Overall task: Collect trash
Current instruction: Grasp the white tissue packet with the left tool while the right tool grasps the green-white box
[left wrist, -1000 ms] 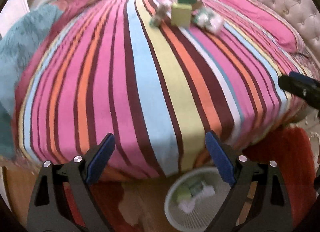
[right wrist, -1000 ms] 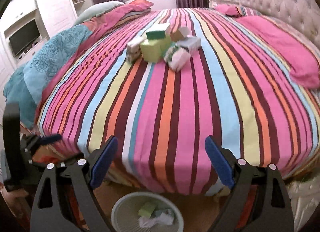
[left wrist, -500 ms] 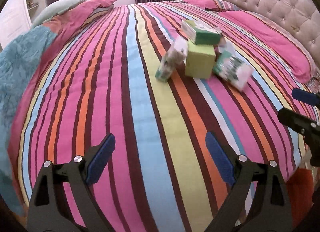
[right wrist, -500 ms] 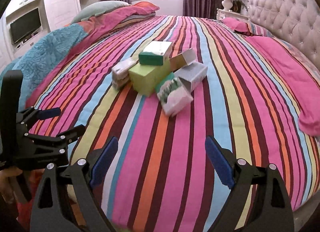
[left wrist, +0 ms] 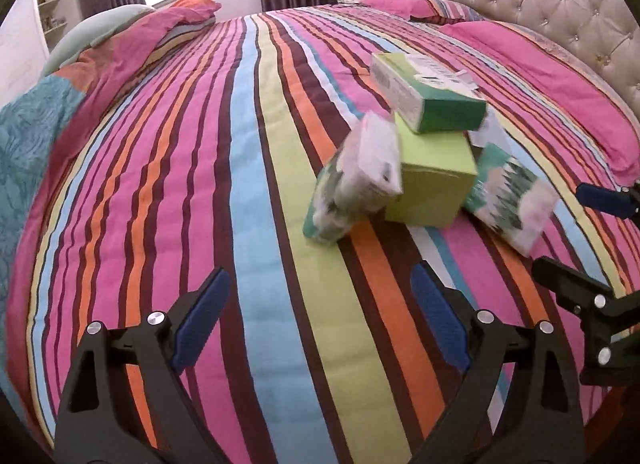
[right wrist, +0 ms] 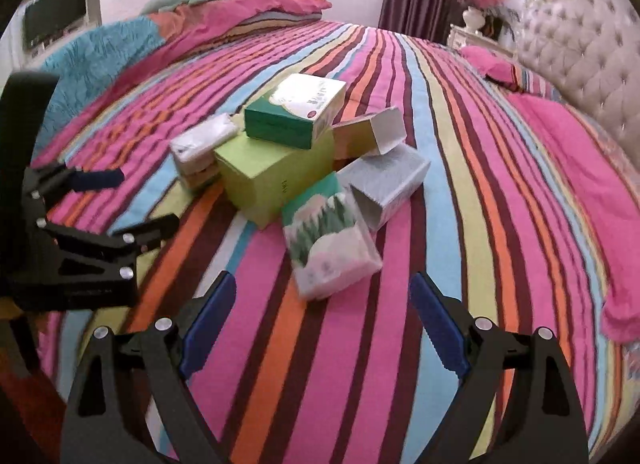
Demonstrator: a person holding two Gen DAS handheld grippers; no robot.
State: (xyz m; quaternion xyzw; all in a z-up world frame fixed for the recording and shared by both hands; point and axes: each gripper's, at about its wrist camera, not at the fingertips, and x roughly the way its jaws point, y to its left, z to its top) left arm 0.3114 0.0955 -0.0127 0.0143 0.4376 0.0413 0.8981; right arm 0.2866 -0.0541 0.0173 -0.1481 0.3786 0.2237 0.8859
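Note:
A pile of empty boxes and tissue packs lies on the striped bedspread (left wrist: 256,192). A lime green box (left wrist: 434,180) (right wrist: 272,172) carries a dark green box (left wrist: 428,98) (right wrist: 296,110). A white-green tissue pack (left wrist: 356,184) (right wrist: 200,152) leans on its left. A green-white pack (left wrist: 508,196) (right wrist: 330,244) lies in front. A grey carton (right wrist: 384,180) and a tan carton (right wrist: 368,132) lie behind. My left gripper (left wrist: 320,322) is open and empty, short of the pile. My right gripper (right wrist: 324,324) is open and empty, just before the green-white pack.
Pink pillows (right wrist: 580,168) and a tufted headboard (left wrist: 540,4) are on the right. A teal blanket (right wrist: 100,60) and folded bedding lie at the left. A nightstand with a vase (right wrist: 476,24) stands at the back.
Both grippers rose from the floor bin at the bed's edge and moved forward over the bed toward the pile. The bin has left view. Both stayed open.

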